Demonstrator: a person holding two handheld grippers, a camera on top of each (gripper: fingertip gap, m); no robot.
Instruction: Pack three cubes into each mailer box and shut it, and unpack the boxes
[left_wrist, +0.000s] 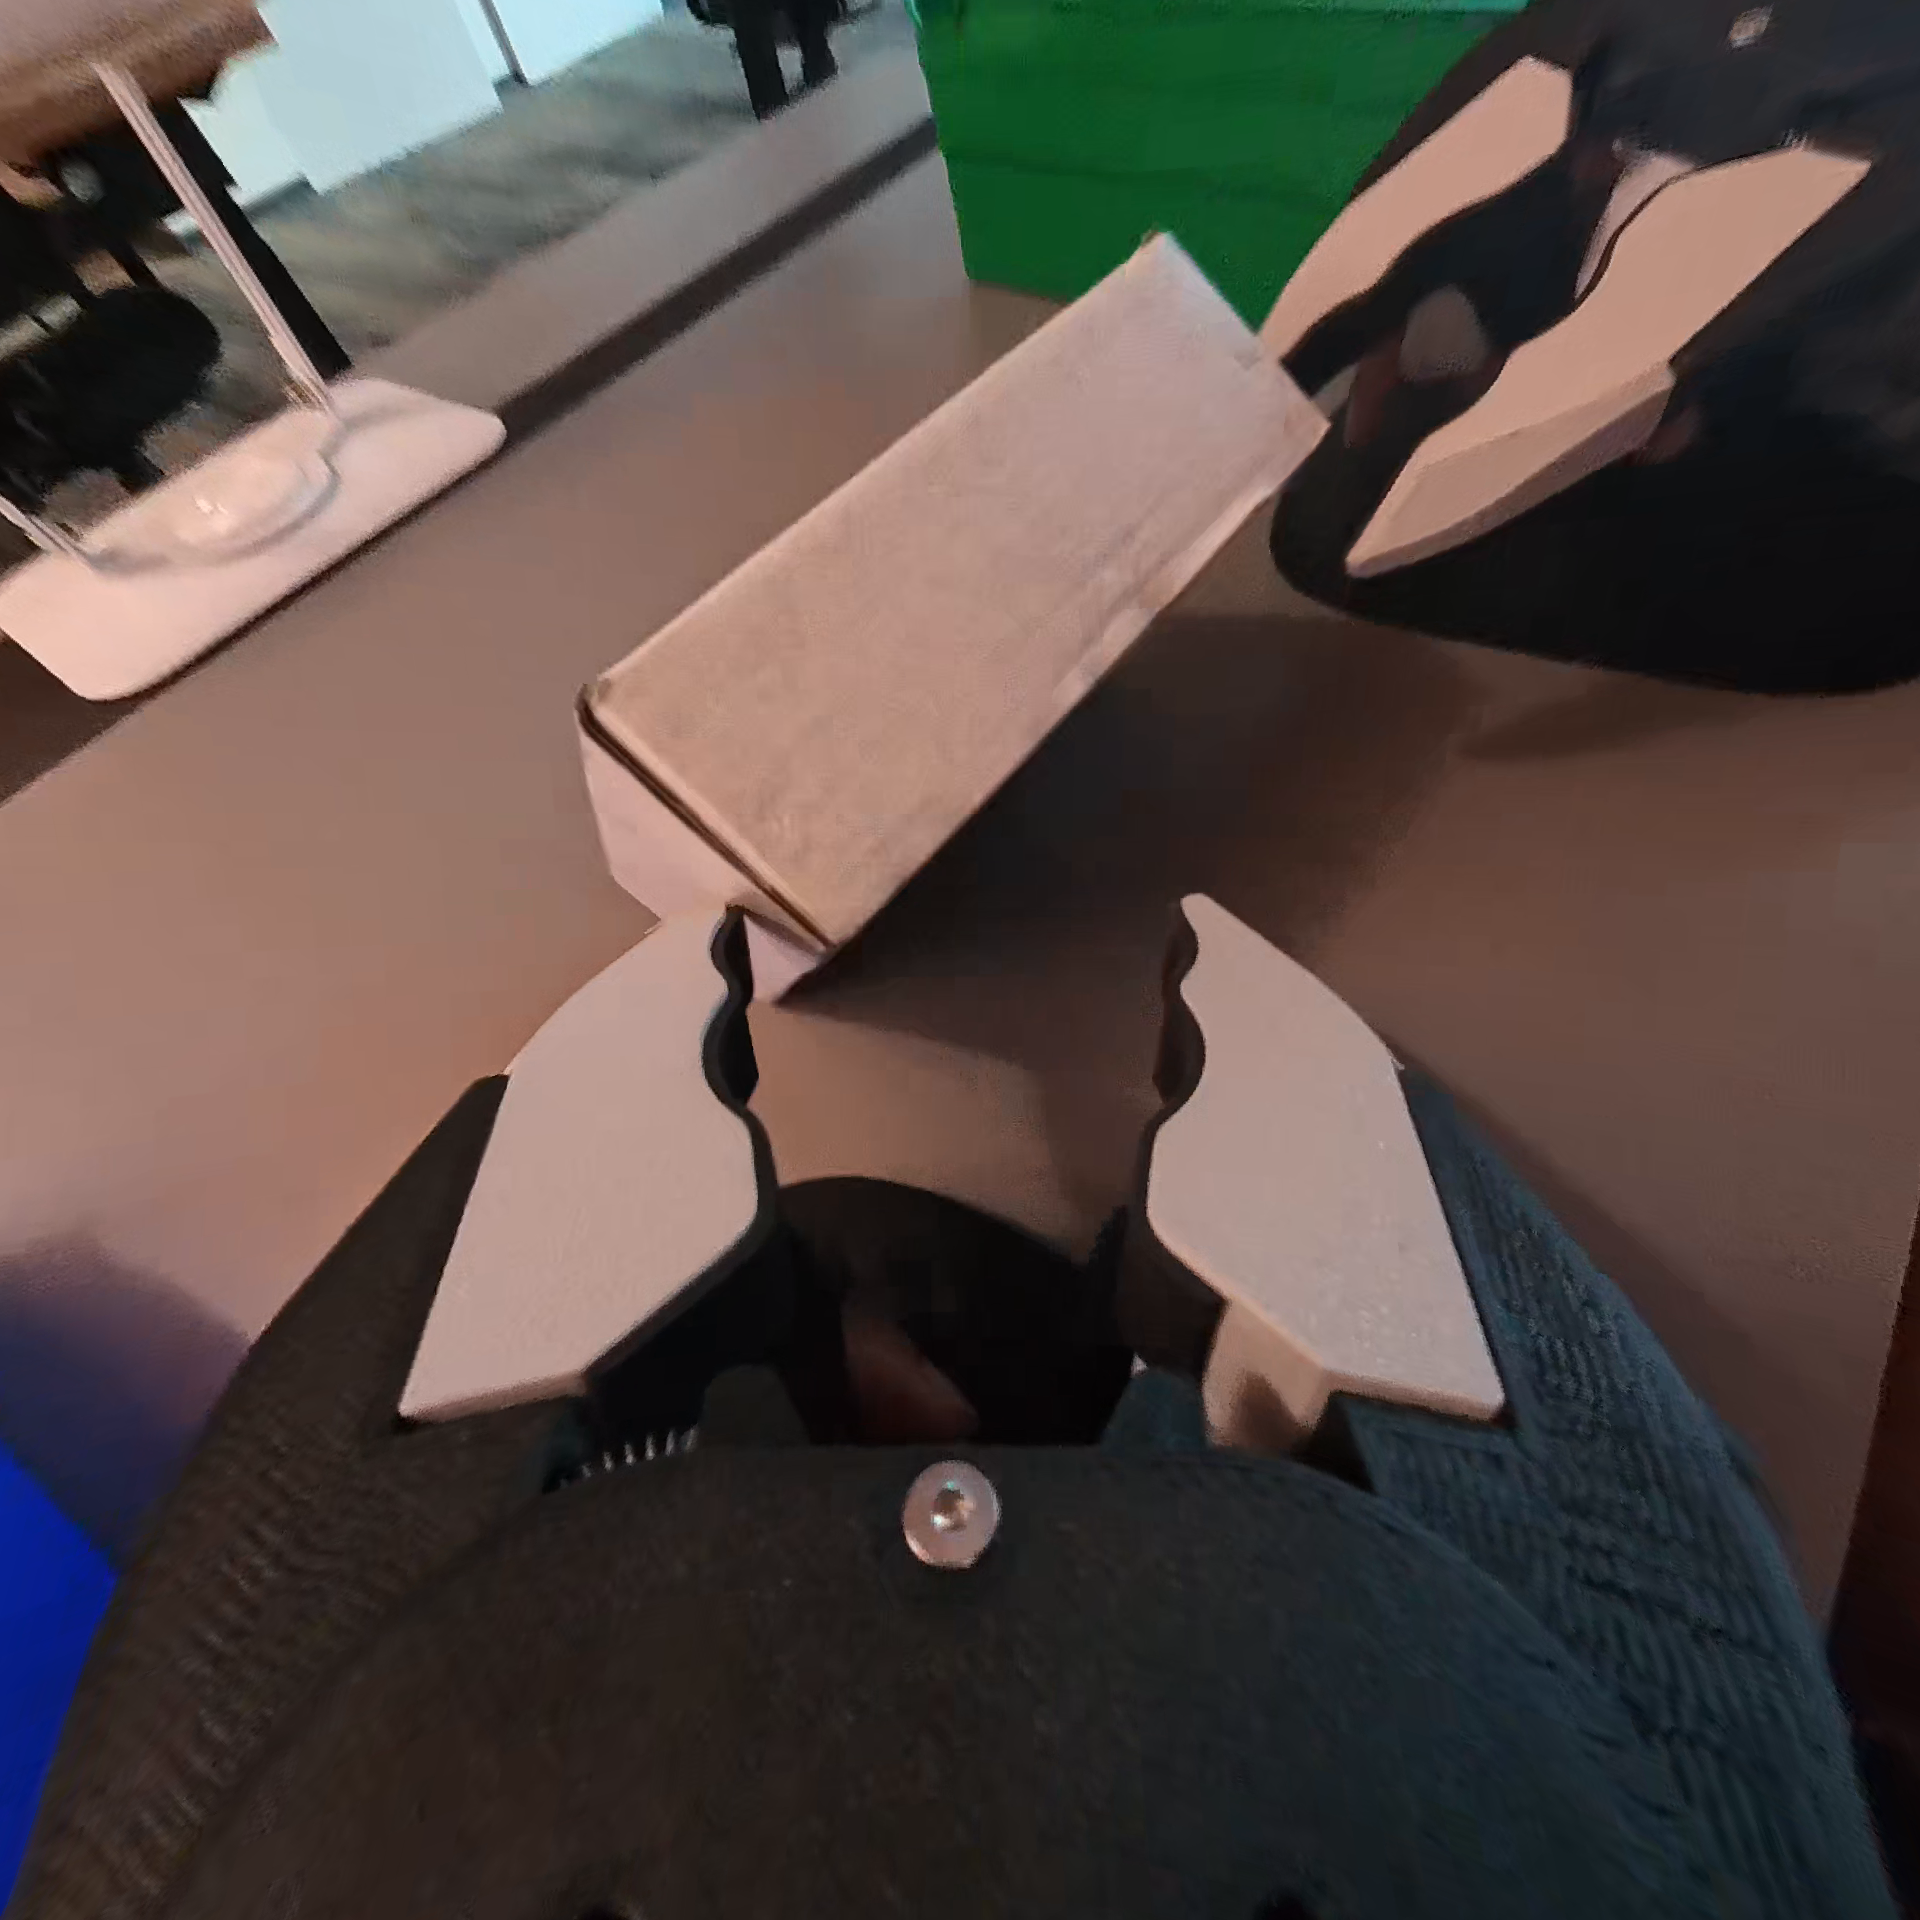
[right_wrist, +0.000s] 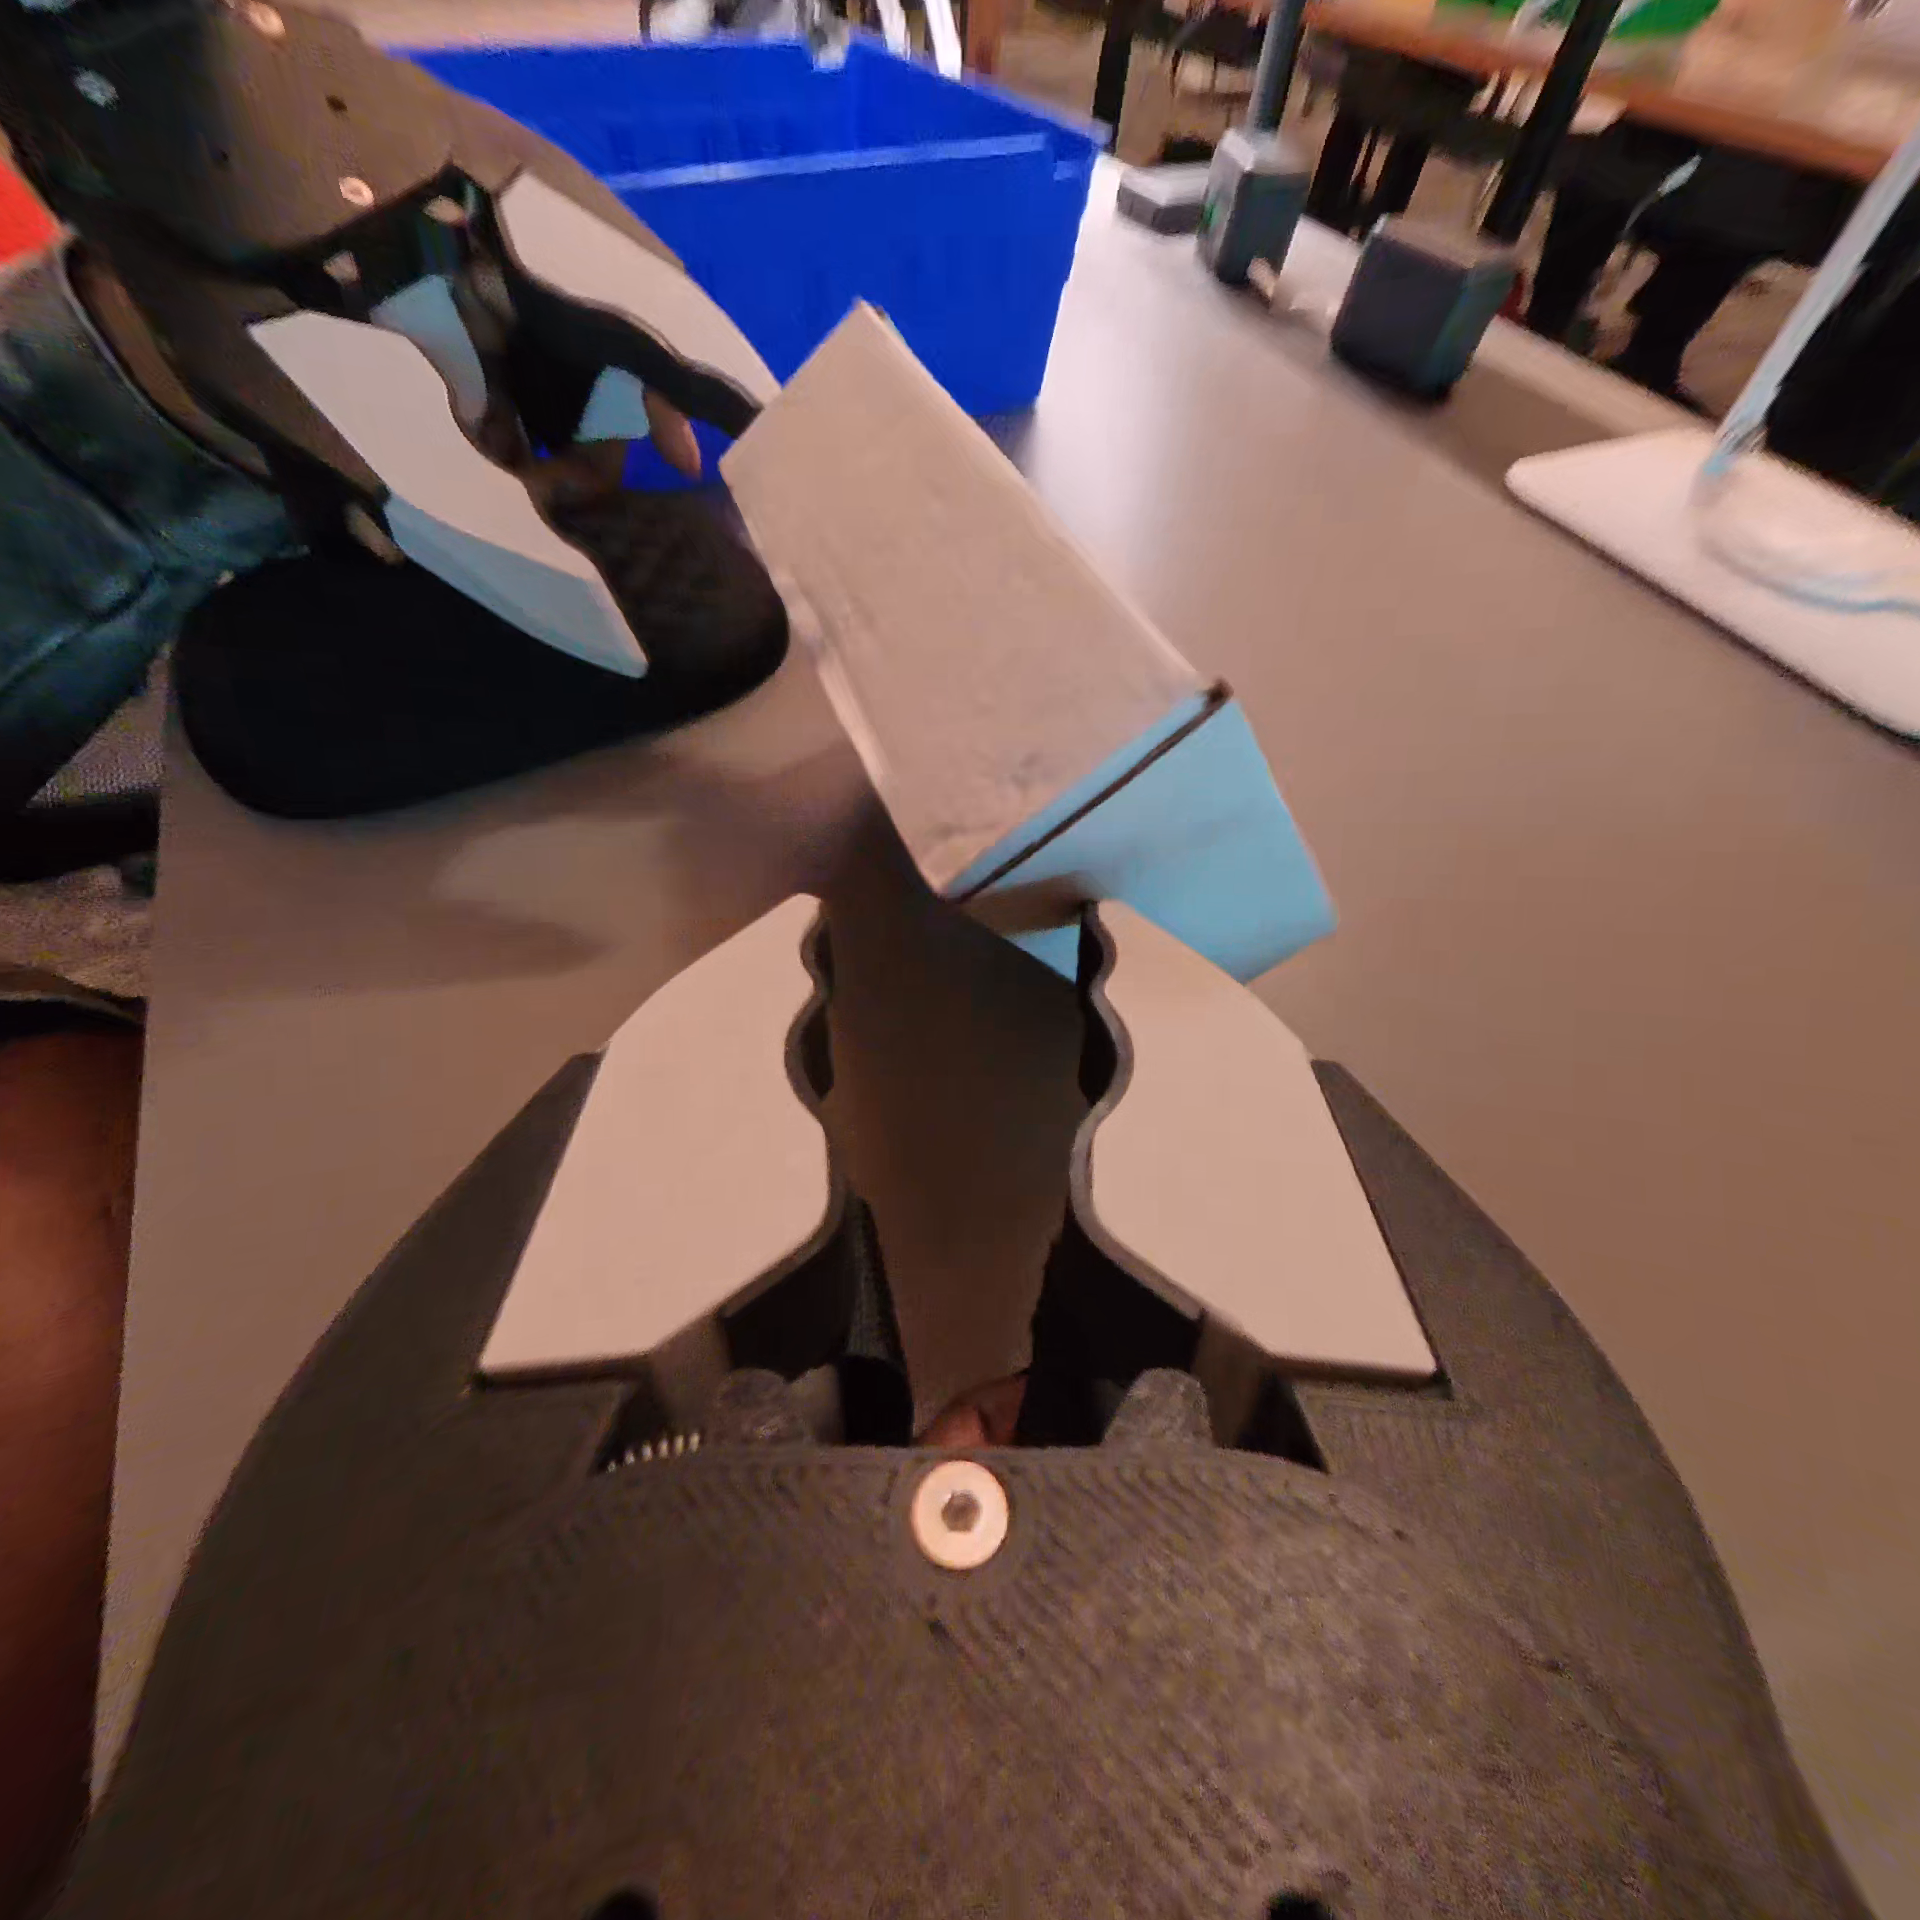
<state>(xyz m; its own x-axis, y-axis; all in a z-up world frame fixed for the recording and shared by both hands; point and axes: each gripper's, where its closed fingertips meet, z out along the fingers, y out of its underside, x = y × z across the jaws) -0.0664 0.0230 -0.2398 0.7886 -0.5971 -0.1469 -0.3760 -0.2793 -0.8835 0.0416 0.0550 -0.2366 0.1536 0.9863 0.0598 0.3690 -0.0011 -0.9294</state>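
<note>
brown table (left_wrist: 312, 935) carries a closed box (left_wrist: 935, 623), tilted. left gripper (left_wrist: 961, 956) fingers wide at one corner; right gripper (right_wrist: 951, 935) fingers wide at the opposite corner.

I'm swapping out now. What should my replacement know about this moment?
Left gripper: open, one finger touching the mailer box's near corner.
Right gripper: open at the box's opposite end, no clamp visible.
Mailer box: shut, tilted, one end raised off the table.
Blue bin and green bin stand beyond.
No cubes visible; contents unknown.
Left: whether to stow or open it cannot be told.
</note>
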